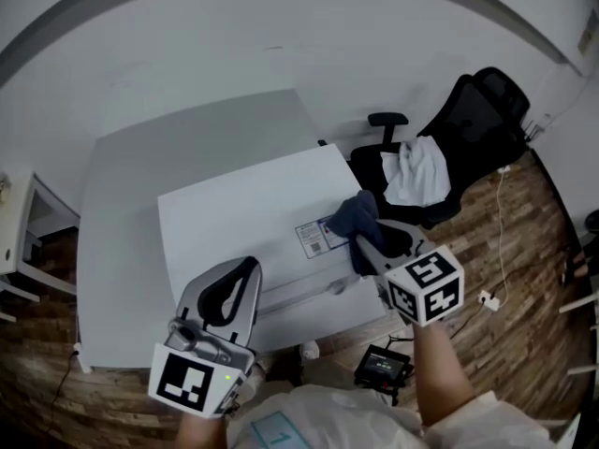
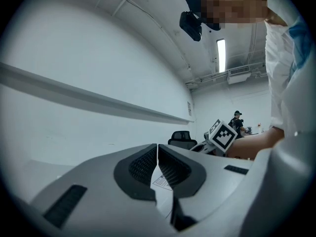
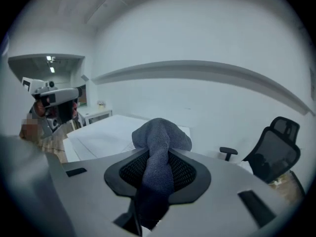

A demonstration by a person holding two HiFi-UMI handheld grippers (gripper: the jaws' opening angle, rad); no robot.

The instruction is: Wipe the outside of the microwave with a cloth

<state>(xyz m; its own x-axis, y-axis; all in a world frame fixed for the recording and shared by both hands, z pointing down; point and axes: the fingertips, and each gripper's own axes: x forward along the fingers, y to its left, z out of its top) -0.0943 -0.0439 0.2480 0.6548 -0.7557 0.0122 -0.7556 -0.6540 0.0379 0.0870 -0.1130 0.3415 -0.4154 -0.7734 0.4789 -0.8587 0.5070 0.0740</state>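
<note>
Head camera: high up, facing steeply down on the microwave (image 1: 243,213) top and counter (image 1: 122,204). Left tongs (image 2: 157,154) camera sits low and close, looking level across that top. Right tongs (image 3: 158,157) camera looks over it towards the wall. All three share the microwave top and black chair (image 1: 477,129).

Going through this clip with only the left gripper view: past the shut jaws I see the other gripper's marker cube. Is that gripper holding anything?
Observer: Yes, the right gripper is shut on a dark blue cloth that bunches out past its jaws.
Operator: Where is it relative to the microwave?
Observer: The head view puts the cloth at the right edge of the white microwave top, beside a printed label.
</note>
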